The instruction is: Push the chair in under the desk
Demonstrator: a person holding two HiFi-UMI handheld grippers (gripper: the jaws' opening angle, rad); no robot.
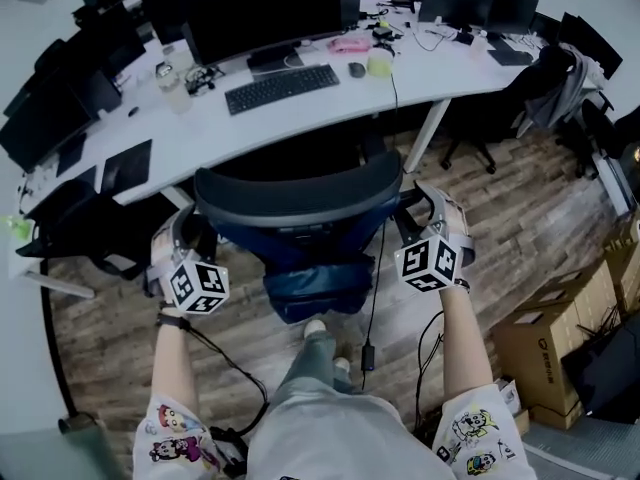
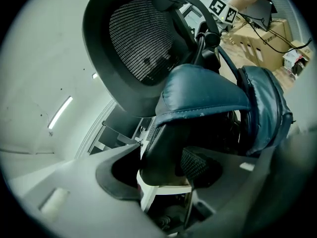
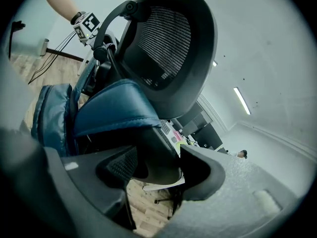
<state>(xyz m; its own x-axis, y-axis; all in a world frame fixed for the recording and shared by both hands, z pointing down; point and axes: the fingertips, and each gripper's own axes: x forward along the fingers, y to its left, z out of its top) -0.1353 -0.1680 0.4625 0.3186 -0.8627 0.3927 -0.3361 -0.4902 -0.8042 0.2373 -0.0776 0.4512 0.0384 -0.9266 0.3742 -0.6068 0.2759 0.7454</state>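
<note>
No legible text noted; we cannot read the small label on the cardboard box (image 1: 545, 358), floor's right edge.

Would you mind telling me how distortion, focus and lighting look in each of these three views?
Head view: evenly lit and sharp, though the wide lens bows the desk into an arc. Left gripper view: dark round vignette, jaws up close soft and shadowed, chair mesh crisp, ceiling light bright. Right gripper view: same vignette and soft jaws, ceiling light bright.
</note>
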